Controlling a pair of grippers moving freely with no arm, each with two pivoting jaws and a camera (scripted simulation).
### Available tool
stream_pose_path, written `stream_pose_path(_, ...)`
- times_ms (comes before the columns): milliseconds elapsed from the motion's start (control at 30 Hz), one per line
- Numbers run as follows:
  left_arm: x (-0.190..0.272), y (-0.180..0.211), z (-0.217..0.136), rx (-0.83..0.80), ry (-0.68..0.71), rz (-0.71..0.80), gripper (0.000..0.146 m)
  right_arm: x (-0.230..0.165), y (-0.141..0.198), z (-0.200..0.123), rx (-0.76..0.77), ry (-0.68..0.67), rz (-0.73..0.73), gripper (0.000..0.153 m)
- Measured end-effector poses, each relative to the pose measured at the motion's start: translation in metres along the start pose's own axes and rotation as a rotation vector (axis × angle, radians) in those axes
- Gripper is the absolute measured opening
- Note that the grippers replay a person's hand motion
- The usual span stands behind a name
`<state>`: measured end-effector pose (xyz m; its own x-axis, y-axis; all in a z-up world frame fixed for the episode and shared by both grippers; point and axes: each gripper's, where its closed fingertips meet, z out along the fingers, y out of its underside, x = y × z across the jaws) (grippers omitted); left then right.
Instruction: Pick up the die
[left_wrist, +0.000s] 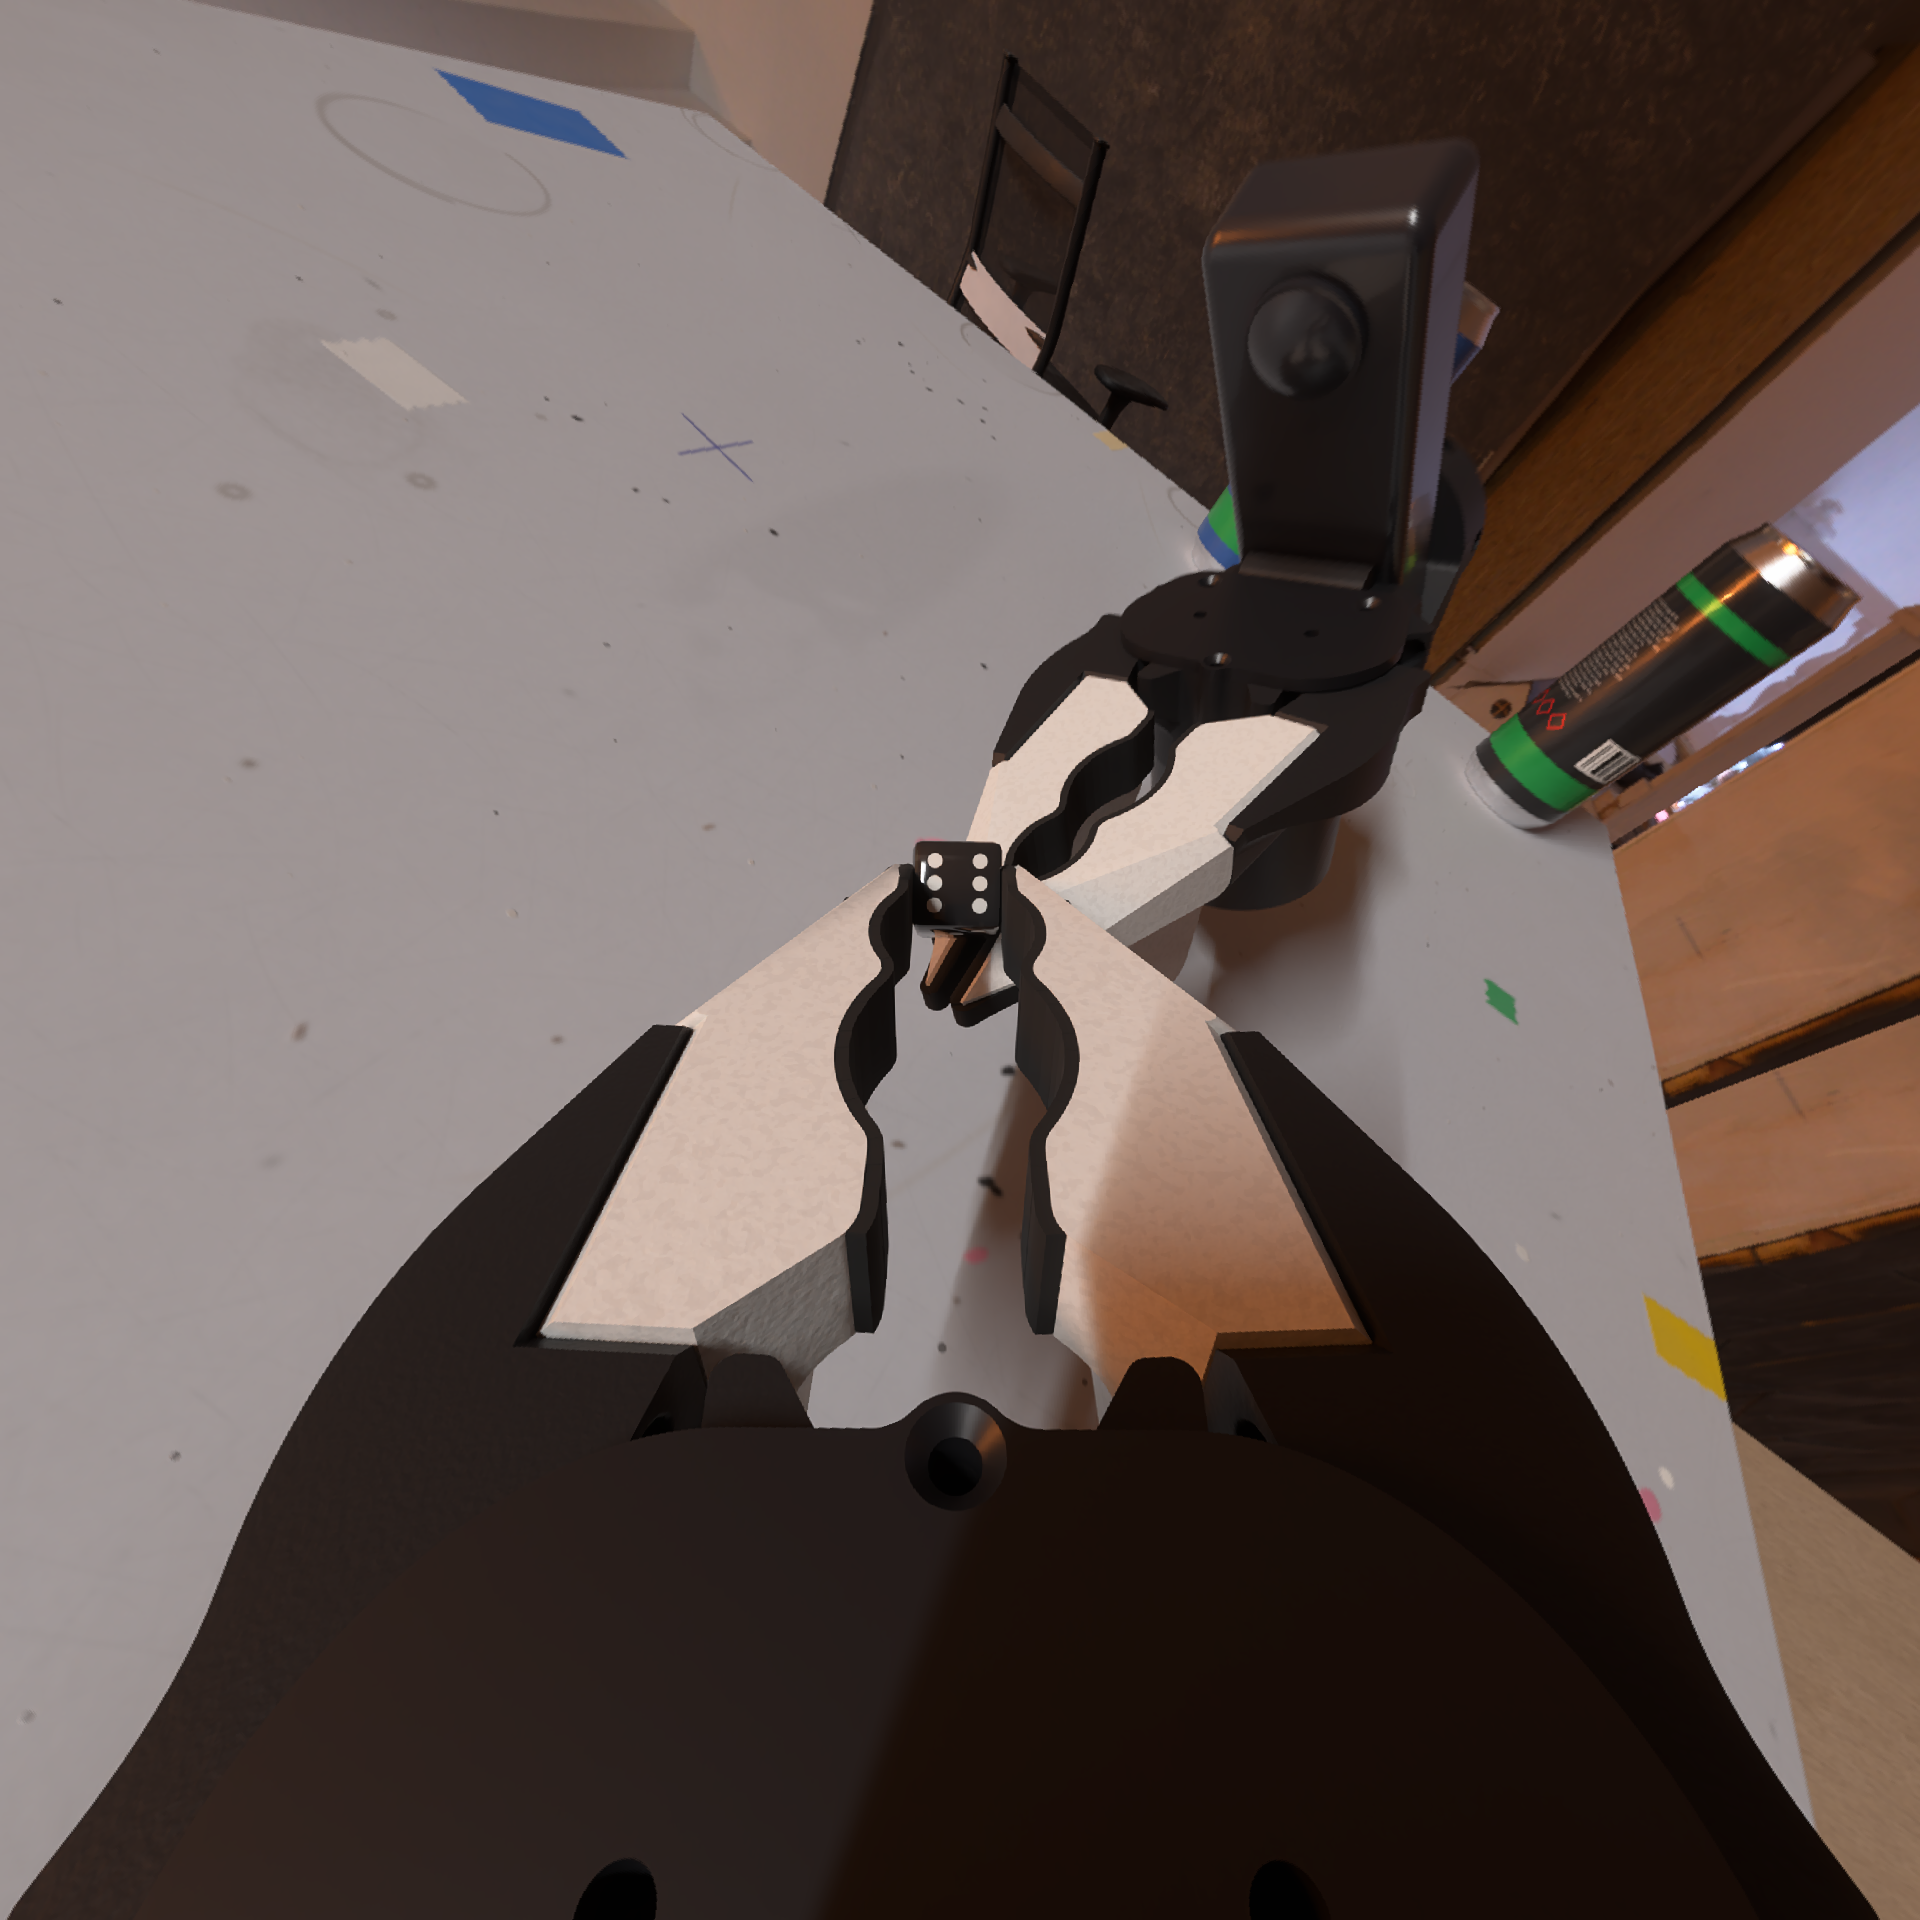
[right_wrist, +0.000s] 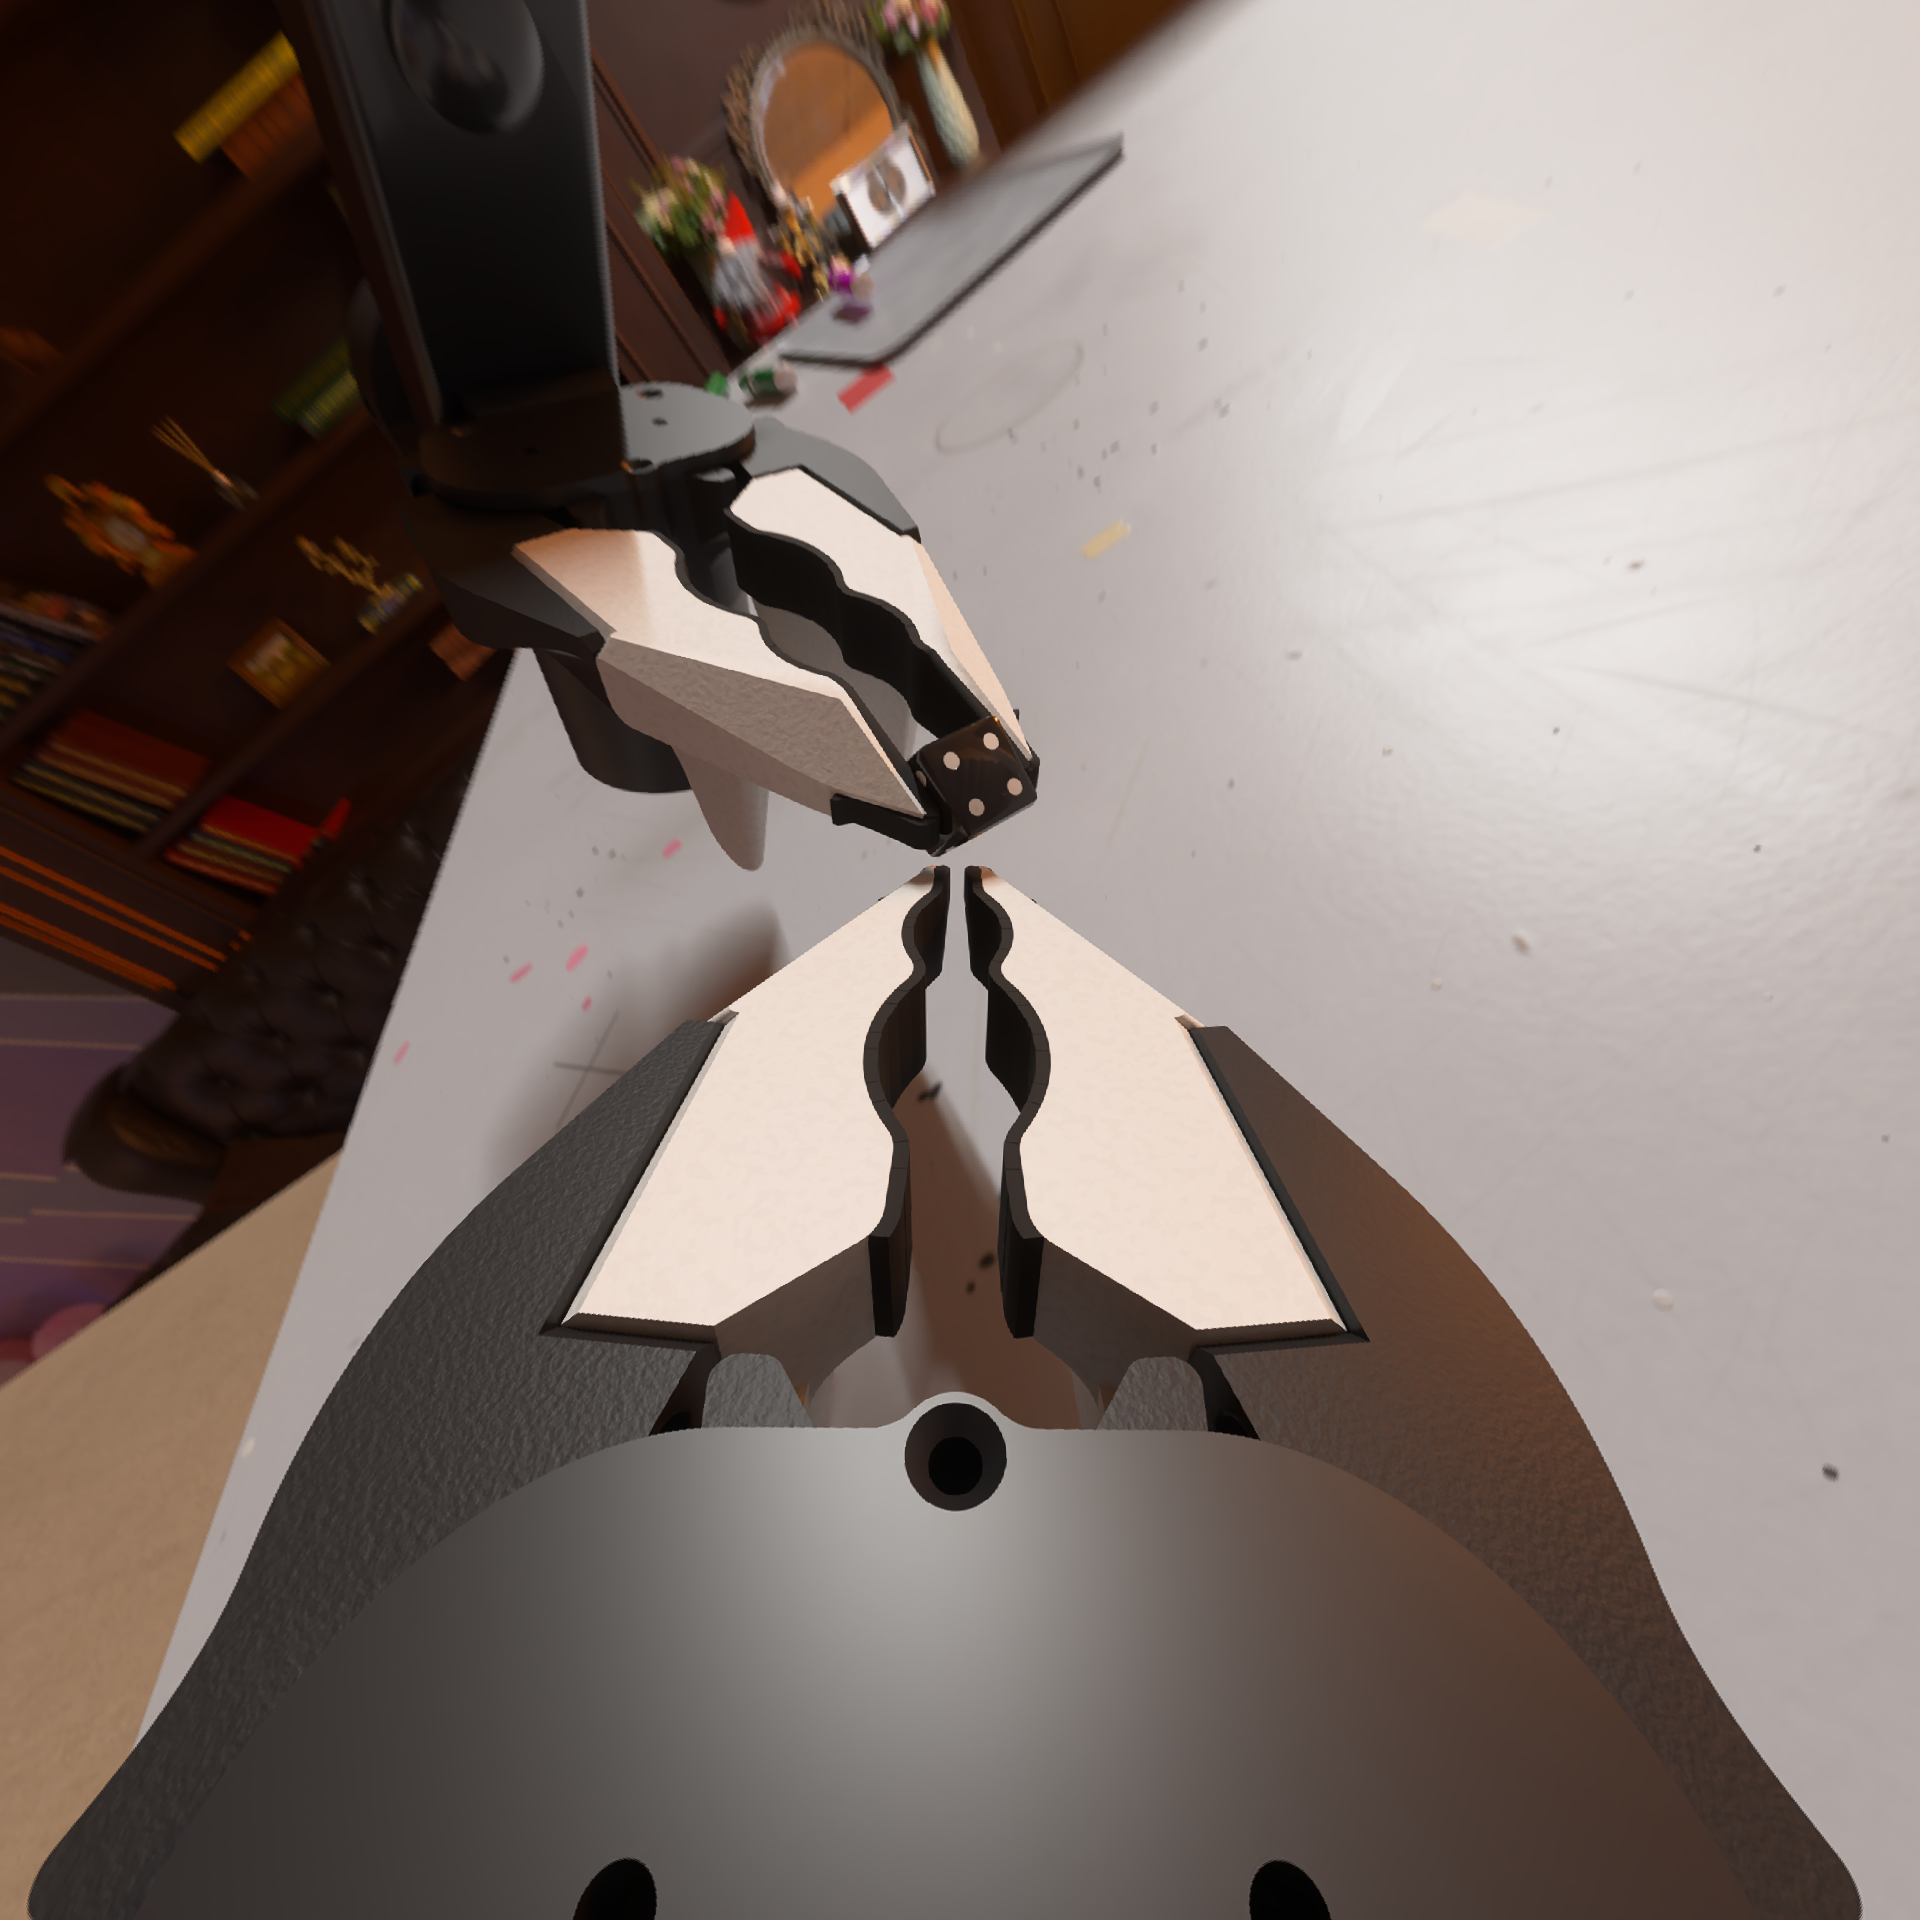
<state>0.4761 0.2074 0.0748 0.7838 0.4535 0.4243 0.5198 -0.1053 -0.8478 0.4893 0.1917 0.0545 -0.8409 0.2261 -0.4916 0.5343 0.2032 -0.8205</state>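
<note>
A black die with white pips (left_wrist: 958, 881) is pinched between the fingertips of my left gripper (left_wrist: 956, 896), which is shut on it. In the right wrist view the left gripper (right_wrist: 971, 798) comes in from the upper left, with the die (right_wrist: 977, 779) at its tips just above the white table (right_wrist: 1455, 727). My right gripper (right_wrist: 956, 878) is shut and empty, its tips just short of the die. In the left wrist view the right gripper (left_wrist: 956, 982) points in from the upper right, its tips just under the die.
A black can with green bands (left_wrist: 1662, 675) lies at the table's right edge. Tape patches, blue (left_wrist: 530, 112) and yellow (left_wrist: 1683, 1345), lie on the table. A dark mat (right_wrist: 956, 239) lies at the far end. A chair (left_wrist: 1029, 208) stands beyond the table.
</note>
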Motion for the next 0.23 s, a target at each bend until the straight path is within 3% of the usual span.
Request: stream_pose_path(233, 0.003, -0.019, -0.004, 0.028, 0.015, 0.006, 0.016, -0.001, -0.025, -0.006, 0.156, -0.061, -0.04, 0.003)
